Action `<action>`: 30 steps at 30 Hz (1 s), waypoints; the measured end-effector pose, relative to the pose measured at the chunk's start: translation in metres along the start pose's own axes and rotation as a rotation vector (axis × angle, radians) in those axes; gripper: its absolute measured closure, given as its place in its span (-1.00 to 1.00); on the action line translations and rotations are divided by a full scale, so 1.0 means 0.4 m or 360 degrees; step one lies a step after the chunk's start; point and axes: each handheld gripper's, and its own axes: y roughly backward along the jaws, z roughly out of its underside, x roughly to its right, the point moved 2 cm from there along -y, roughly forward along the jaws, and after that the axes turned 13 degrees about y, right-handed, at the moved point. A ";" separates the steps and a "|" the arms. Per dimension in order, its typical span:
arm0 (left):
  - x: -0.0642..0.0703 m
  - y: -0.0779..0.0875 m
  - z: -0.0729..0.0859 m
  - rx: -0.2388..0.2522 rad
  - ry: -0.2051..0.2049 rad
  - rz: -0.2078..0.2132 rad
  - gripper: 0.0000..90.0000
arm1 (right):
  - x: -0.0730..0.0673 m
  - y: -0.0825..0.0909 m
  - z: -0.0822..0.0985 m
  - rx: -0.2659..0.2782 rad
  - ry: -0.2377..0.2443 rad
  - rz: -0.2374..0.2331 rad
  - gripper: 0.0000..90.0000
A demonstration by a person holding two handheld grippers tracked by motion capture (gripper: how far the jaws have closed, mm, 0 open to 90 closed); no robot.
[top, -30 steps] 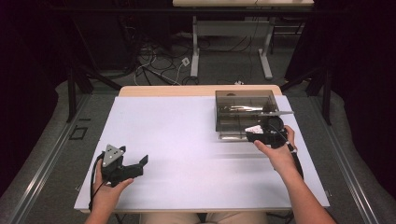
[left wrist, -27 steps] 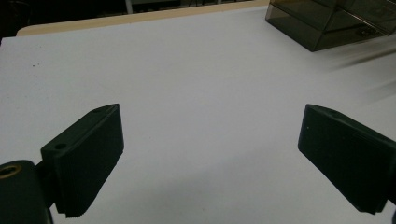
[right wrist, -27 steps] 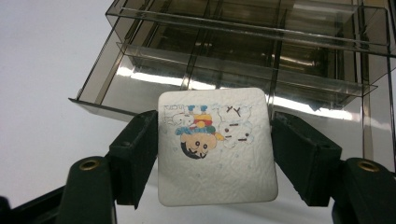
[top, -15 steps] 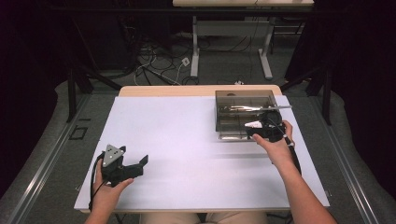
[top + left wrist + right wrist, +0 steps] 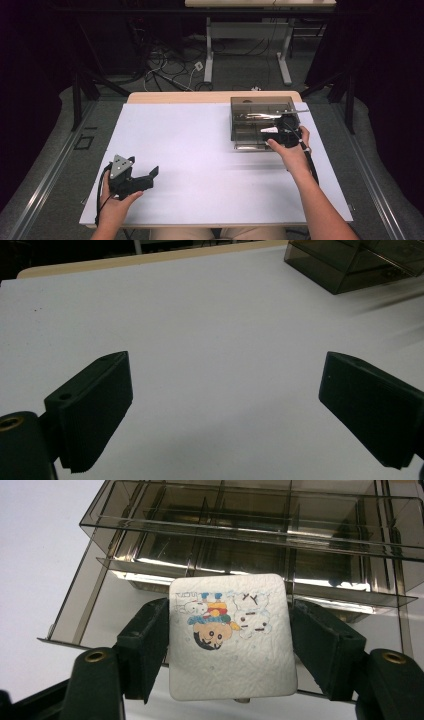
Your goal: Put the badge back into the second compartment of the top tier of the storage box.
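Between the right gripper's point(image 5: 227, 645) jaws sits a flat white card point(image 5: 231, 635) with rounded corners and a crinkled face bearing a cartoon print, pinched by its two side edges. Just beyond it lies the open drawer point(image 5: 95, 615) of a smoky, see-through plastic organizer point(image 5: 262, 120) (thin partitions inside), so the card's way runs straight ahead. Well apart, the left gripper point(image 5: 225, 410) rests over the white bench point(image 5: 200, 150), jaws spread, nothing between.

Wooden table point(image 5: 210, 97), white sheet point(image 5: 200, 150) over most of it, smoked plastic organizer box point(image 5: 250, 131) at far right
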 end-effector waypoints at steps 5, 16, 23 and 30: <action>0.000 0.000 0.000 0.0001 -0.0001 0.0000 -0.84 | -0.004 -0.007 -0.008 -0.0010 0.0001 0.0001 -0.27; -0.001 0.001 -0.001 0.0008 0.0006 -0.0001 -0.84 | -0.013 -0.033 -0.017 -0.0030 -0.0023 -0.0003 -0.27; -0.004 0.000 -0.001 -0.0010 0.0013 0.0001 -0.84 | -0.012 -0.046 -0.016 -0.0064 -0.0023 -0.0016 -0.28; -0.008 0.002 0.001 -0.0013 0.0024 -0.0003 -0.84 | -0.016 -0.047 -0.018 -0.0028 0.0011 -0.0025 -0.52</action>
